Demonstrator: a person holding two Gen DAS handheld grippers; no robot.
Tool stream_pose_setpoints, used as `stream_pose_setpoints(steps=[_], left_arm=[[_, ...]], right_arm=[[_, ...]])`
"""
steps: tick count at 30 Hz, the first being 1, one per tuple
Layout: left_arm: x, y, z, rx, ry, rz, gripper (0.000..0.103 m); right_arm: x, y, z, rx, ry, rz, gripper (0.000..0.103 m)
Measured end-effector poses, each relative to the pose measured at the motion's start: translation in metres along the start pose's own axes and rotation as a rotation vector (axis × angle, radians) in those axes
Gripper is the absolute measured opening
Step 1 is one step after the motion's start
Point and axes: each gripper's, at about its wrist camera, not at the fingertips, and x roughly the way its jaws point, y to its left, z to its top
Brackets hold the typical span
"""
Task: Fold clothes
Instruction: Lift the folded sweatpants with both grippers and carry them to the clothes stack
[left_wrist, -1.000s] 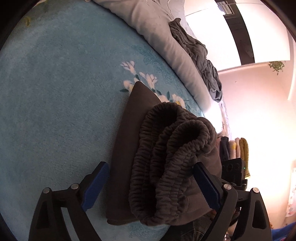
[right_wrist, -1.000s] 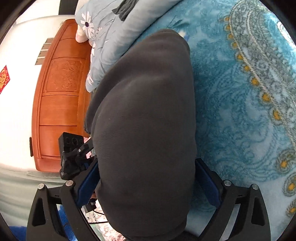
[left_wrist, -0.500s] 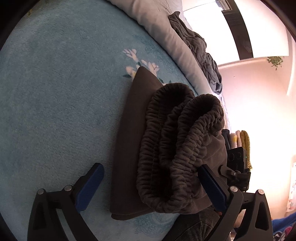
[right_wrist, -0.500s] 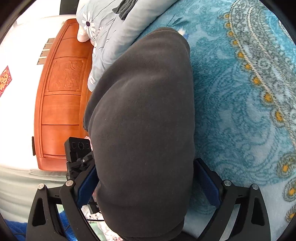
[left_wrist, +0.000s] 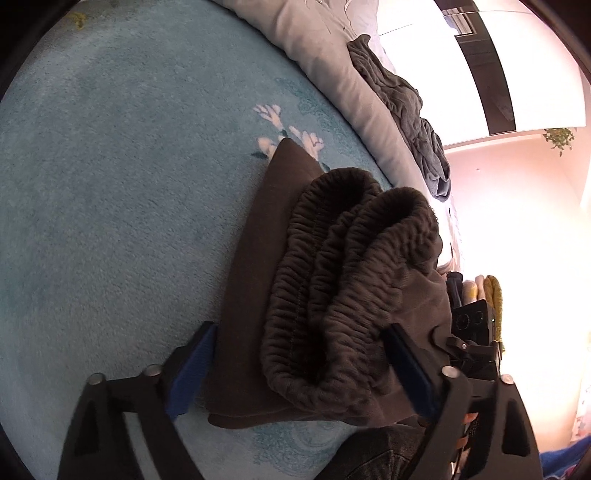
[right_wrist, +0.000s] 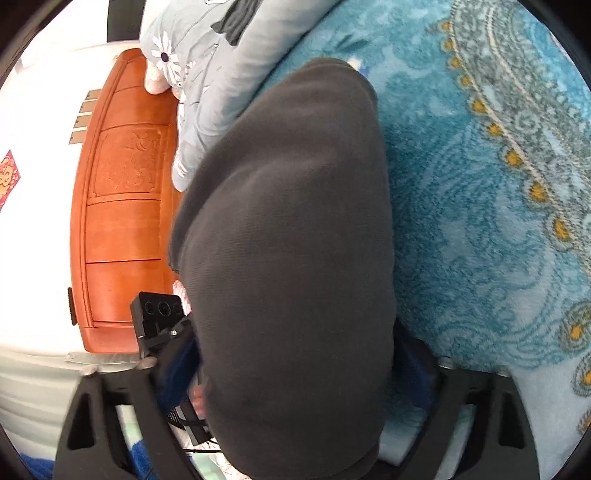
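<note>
Trousers (left_wrist: 295, 295), dark grey and folded into a thick bundle, lie on a blue patterned blanket (left_wrist: 110, 184) spread over the bed. The left gripper (left_wrist: 299, 369) fingers press either side of the bundle's elastic waistband (left_wrist: 351, 277). The right gripper (right_wrist: 295, 369) fingers clamp the smooth folded end. A pillow (right_wrist: 221, 74) rests against the wooden headboard (right_wrist: 122, 221).

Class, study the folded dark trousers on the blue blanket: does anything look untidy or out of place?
Yes. The elastic waistband bunches up in a thick roll on top of the folded trousers, not flat. A crumpled grey garment also lies unfolded on the pale quilt.
</note>
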Motion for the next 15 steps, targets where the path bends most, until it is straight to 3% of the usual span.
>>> stream_pose_setpoints(steps=[7, 11, 15], left_arm=[[-0.009, -0.03, -0.002, 0.073, -0.068, 0.092, 0.07], [-0.018, -0.055, -0.01, 0.081, -0.107, 0.049, 0.068], [-0.021, -0.098, -0.02, 0.143, -0.127, -0.001, 0.068]], right_arm=[[-0.012, 0.016, 0.008, -0.023, -0.017, -0.05, 0.065], [-0.026, 0.034, 0.015, -0.059, -0.038, -0.056, 0.059], [-0.07, 0.046, 0.003, -0.114, -0.084, -0.052, 0.059]])
